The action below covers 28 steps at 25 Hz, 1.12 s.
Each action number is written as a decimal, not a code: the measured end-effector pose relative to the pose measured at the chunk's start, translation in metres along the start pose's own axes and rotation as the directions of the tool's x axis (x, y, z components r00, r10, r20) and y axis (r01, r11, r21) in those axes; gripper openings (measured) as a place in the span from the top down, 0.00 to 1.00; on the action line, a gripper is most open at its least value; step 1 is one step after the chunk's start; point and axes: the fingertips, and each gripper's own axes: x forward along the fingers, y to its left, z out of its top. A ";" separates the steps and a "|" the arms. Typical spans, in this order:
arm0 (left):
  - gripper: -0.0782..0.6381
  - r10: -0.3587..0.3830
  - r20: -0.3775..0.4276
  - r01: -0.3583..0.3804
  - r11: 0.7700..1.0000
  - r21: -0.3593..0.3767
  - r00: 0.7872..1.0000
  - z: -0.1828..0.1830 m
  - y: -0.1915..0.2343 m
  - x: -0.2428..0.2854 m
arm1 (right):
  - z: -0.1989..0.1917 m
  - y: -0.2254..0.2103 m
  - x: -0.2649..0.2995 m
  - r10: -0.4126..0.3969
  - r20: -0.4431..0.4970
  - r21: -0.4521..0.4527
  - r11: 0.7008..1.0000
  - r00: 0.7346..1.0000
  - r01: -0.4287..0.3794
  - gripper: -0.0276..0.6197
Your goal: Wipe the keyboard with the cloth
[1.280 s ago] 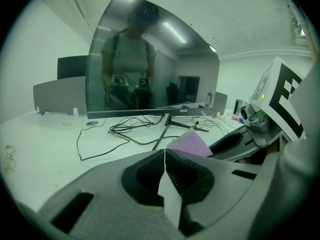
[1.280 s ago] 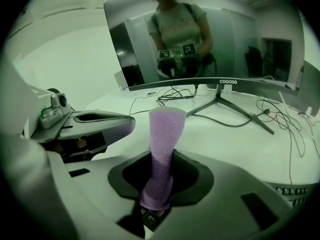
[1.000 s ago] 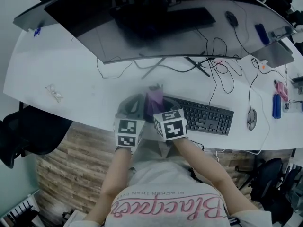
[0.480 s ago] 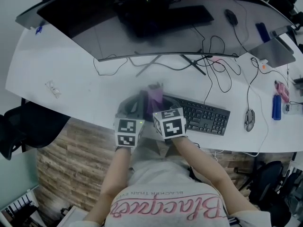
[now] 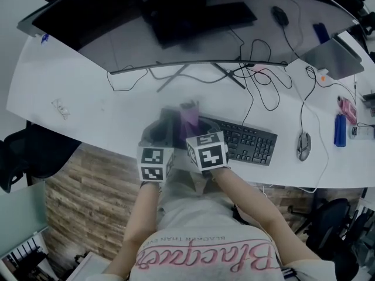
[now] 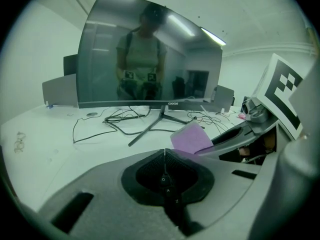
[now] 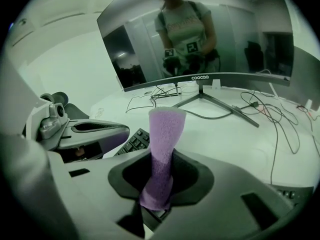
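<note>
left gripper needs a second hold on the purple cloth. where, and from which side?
Take the free upper end of the cloth. It stands up clear above the right gripper, which is shut on the lower part. Bring the left gripper, currently shut and empty, in from the left. The flap sits just to its right, so a pinch across the thin flat face should hold.

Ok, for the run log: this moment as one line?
left gripper: shut, empty | right gripper: shut on purple cloth, cloth upright | keyboard: beside right gripper | cloth-keyboard contact: cannot tell
</note>
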 end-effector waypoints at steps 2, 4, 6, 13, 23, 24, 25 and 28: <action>0.88 -0.008 -0.004 0.008 1.000 -0.004 1.000 -0.001 -0.010 0.004 | -0.003 -0.006 -0.005 0.002 0.001 0.003 1.000 1.000 -0.002 0.82; 0.88 -0.016 -0.001 0.016 1.000 -0.004 1.000 0.000 -0.020 0.007 | -0.006 -0.011 -0.010 0.002 0.001 0.006 1.000 1.000 -0.002 0.82; 0.88 -0.023 -0.004 0.023 1.000 0.001 1.000 -0.001 -0.028 0.010 | -0.008 -0.017 -0.013 0.000 0.002 0.011 1.000 1.000 0.000 0.82; 0.88 -0.031 -0.017 0.031 0.999 0.008 0.999 -0.003 -0.054 0.016 | -0.018 -0.035 -0.028 -0.004 0.006 0.024 1.000 1.000 0.004 0.82; 0.88 -0.025 -0.025 0.026 0.999 0.030 0.999 -0.006 -0.086 0.020 | -0.031 -0.061 -0.047 -0.003 0.021 0.042 0.999 1.000 0.002 0.82; 0.88 -0.027 -0.026 0.028 0.999 0.032 0.999 -0.005 -0.090 0.020 | -0.032 -0.064 -0.049 -0.003 0.023 0.045 0.999 1.000 0.002 0.82; 0.88 -0.030 -0.027 0.031 0.999 0.035 0.999 -0.005 -0.094 0.021 | -0.033 -0.066 -0.051 -0.003 0.025 0.047 0.999 1.000 0.002 0.82; 0.88 -0.035 -0.029 0.036 0.998 0.044 0.999 -0.004 -0.106 0.024 | -0.037 -0.074 -0.058 -0.001 0.028 0.053 0.999 1.000 -0.001 0.82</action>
